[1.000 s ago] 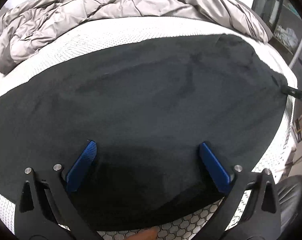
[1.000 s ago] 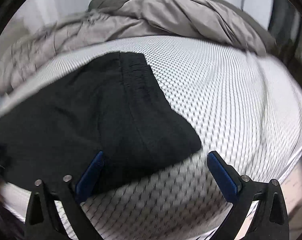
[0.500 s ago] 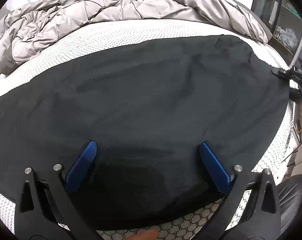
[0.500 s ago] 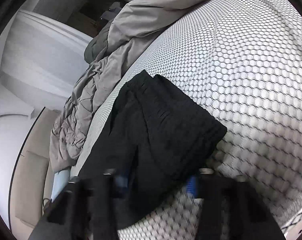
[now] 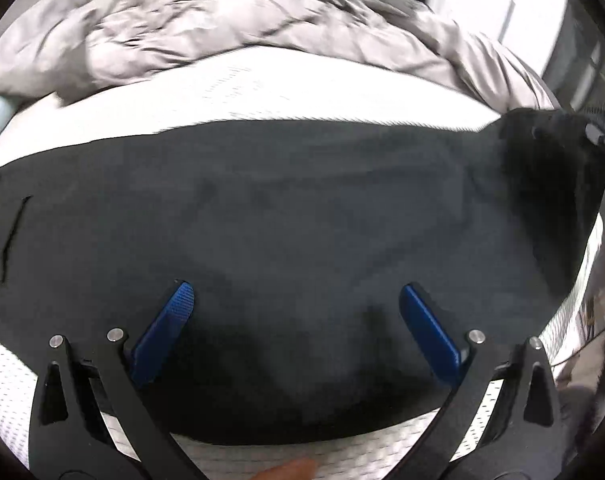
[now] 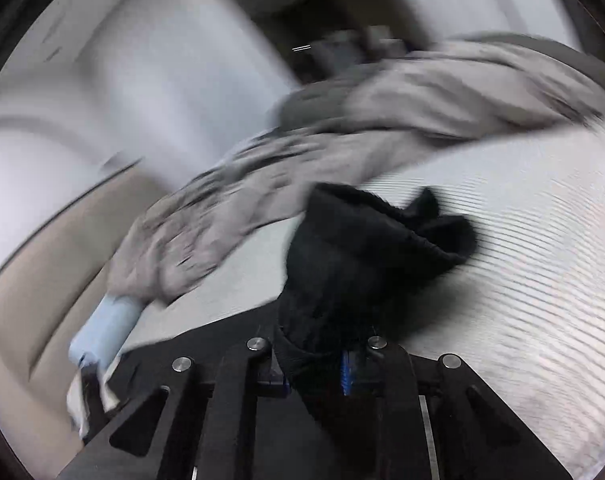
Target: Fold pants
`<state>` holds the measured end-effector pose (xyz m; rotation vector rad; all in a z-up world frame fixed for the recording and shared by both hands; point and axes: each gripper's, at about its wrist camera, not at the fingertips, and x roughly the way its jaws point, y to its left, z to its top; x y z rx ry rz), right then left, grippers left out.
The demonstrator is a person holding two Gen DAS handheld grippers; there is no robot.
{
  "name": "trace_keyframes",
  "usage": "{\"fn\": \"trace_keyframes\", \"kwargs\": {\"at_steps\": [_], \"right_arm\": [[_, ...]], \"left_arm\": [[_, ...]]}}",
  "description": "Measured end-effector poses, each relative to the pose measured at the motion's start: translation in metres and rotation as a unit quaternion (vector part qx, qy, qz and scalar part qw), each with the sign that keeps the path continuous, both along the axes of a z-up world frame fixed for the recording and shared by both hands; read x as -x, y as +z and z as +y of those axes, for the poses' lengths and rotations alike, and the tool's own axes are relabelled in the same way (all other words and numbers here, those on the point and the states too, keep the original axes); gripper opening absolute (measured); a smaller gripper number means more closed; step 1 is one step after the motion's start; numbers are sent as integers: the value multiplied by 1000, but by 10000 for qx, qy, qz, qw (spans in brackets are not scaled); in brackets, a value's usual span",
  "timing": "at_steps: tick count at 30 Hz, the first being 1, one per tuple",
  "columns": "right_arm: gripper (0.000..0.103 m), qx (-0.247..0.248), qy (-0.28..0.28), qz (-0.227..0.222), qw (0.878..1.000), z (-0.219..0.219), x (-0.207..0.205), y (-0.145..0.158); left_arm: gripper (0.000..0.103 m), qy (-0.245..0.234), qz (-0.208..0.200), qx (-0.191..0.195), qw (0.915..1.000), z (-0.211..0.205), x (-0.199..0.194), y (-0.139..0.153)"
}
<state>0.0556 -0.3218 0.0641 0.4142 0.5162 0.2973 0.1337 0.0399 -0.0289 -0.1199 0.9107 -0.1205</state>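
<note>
Black pants (image 5: 302,220) lie spread across a white mesh mattress (image 5: 282,92). My left gripper (image 5: 295,288) hovers over their near edge, blue fingers wide open with nothing pinched. In the right wrist view my right gripper (image 6: 314,364) has its jaws closing on a bunched end of the pants (image 6: 366,248), and the cloth stands up from between the pads. That raised end shows in the left wrist view at the far right (image 5: 542,152). The right wrist view is blurred by motion.
A crumpled grey duvet (image 5: 222,20) lies along the far side of the mattress, also the duvet (image 6: 262,184) in the right wrist view. A pale blue roll (image 6: 106,324) lies at the mattress's left end. Mattress edge and room clutter lie at the right (image 5: 590,312).
The right gripper went from wide open to closed on the pants' end and lifted it off the mattress. The left gripper slid sideways over the pants, still open.
</note>
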Motion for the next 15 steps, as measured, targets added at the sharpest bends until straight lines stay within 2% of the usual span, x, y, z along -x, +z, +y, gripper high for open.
{"fn": "trace_keyframes", "kwargs": {"at_steps": [2, 4, 5, 6, 7, 8, 10, 13, 15], "right_arm": [[16, 158, 874, -160, 9959, 63, -17, 9], [21, 396, 1780, -77, 9832, 117, -29, 6], [36, 559, 2301, 132, 9715, 146, -35, -4], [61, 679, 2647, 337, 9614, 164, -39, -15], [70, 812, 2918, 554, 9514, 179, -41, -27], [72, 961, 3081, 709, 9438, 188, -40, -39], [72, 1187, 3114, 804, 9394, 186, -36, -46], [73, 1035, 2682, 614, 9558, 149, -30, -36], [79, 1241, 2076, 649, 9681, 120, -29, -38]], "left_arm": [[102, 242, -70, 18, 9997, 24, 2, 6], [102, 510, -117, 50, 9986, 51, 4, 10], [102, 681, -144, 89, 9975, 67, 6, 12], [102, 809, -158, 130, 9965, 79, 6, 12], [102, 936, -167, 196, 9953, 91, 8, 13], [102, 1046, -187, 288, 9939, 102, 10, 14], [102, 1139, -221, 473, 9921, 116, 13, 16], [102, 819, -214, 744, 9936, 114, 14, 18], [102, 545, -170, 803, 9951, 98, 12, 16]]}}
